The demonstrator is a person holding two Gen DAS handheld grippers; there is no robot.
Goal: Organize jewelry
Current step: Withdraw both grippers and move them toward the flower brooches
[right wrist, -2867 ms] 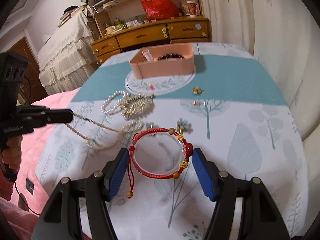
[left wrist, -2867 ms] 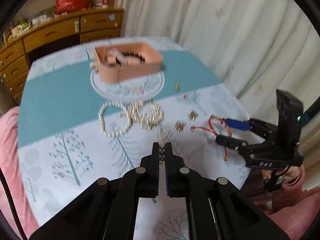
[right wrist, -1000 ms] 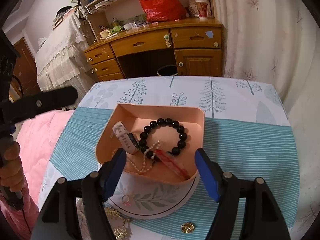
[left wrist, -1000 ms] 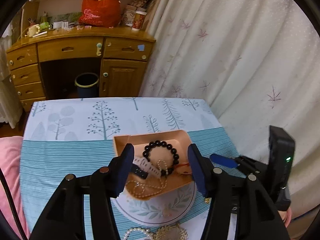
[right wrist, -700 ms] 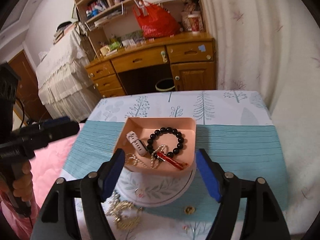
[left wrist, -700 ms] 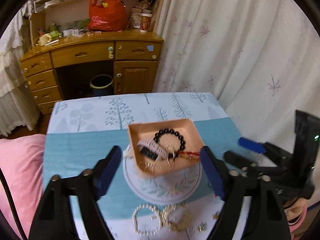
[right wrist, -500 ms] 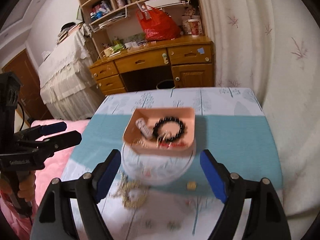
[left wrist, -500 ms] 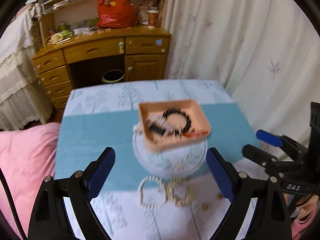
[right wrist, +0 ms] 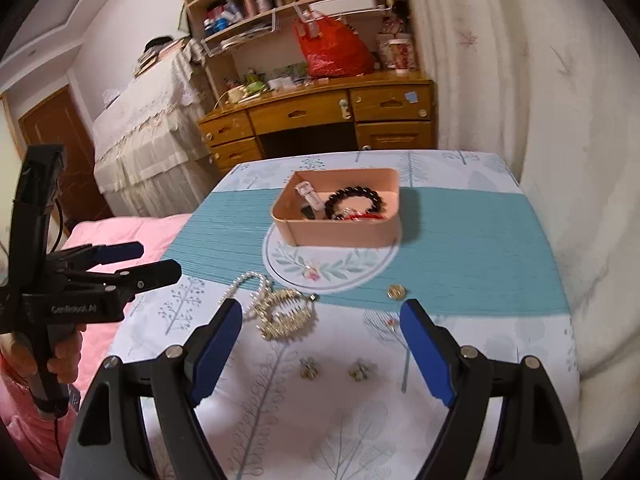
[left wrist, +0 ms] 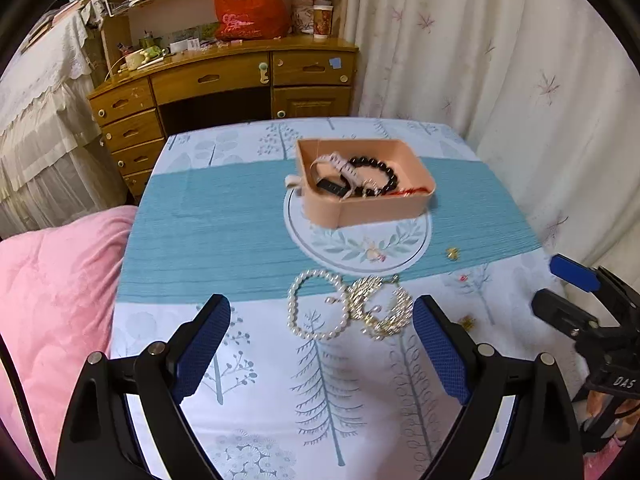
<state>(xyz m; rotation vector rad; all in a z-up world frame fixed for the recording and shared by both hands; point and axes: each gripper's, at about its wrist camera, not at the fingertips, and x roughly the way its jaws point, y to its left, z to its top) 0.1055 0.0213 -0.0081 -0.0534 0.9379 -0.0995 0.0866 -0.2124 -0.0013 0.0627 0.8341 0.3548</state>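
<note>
Hovering both grippers, left (left wrist: 320,340) and right (right wrist: 320,344), wide open and empty; white round-bead pearl bracelet (left wrist: 316,306) lies dead ahead between left's jaws, short of peach rectangular plastic tray (left wrist: 384,210).

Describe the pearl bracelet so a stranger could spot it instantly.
Start at the pink tray on the tablecloth's teal band. Nearer the camera, on the white tree print, lies the pearl bracelet. It is a plain ring of round white beads, left of the tangled gold jewelry.

Small gold trinkets (right wrist: 338,370) too blurred
</note>
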